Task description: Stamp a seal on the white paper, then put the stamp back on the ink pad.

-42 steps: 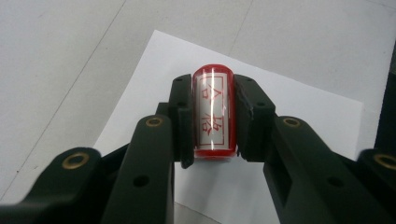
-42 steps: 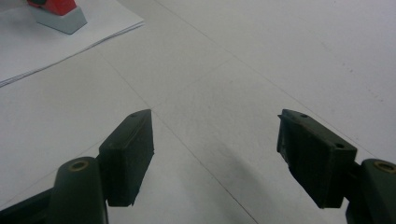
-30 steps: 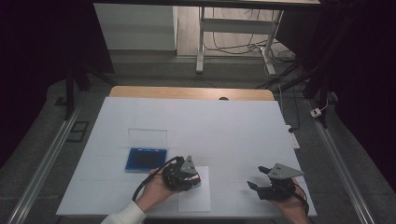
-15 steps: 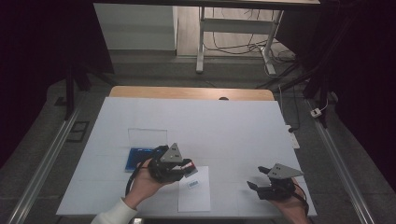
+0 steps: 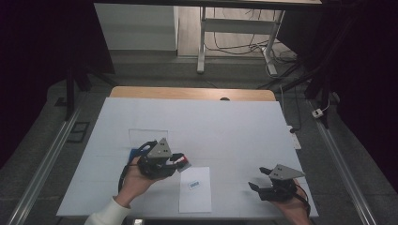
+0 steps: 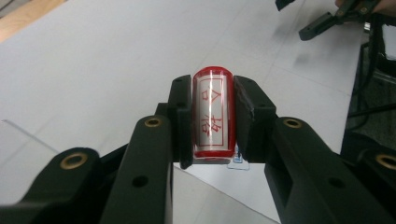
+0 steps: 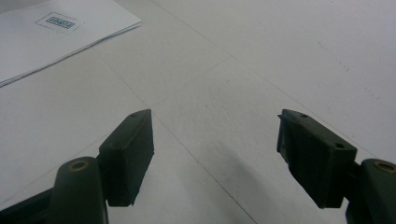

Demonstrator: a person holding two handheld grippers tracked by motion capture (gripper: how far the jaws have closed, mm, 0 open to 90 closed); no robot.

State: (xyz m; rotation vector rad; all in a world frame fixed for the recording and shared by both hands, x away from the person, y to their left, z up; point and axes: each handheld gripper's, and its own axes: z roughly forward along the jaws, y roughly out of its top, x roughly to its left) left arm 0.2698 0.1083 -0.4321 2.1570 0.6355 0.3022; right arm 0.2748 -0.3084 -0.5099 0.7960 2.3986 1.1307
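Observation:
My left gripper [image 5: 182, 162] hovers left of a white sheet of paper [image 5: 196, 199] and is shut on a small stamp [image 5: 184, 162]. In the left gripper view the stamp [image 6: 213, 112] is a clear cylinder with red ends and red characters, pinched between the two pads. The sheet bears a small blue printed mark [image 5: 194, 185], also seen in the right gripper view as the mark [image 7: 58, 22] on the paper [image 7: 42, 51]. My right gripper [image 5: 258, 178] rests near the table's front right, open and empty [image 7: 215, 140].
A blue ink pad [image 5: 135, 153] lies partly hidden behind my left hand, with a clear lid [image 5: 148, 136] just beyond it. The white table cover [image 5: 220, 126] ends in a wooden strip [image 5: 187, 93] at the far edge. A desk frame and cables stand past that.
My left gripper has lifted off the paper with the stamp and moved up and to the left toward the ink pad, uncovering the blue mark. The right gripper has stayed put.

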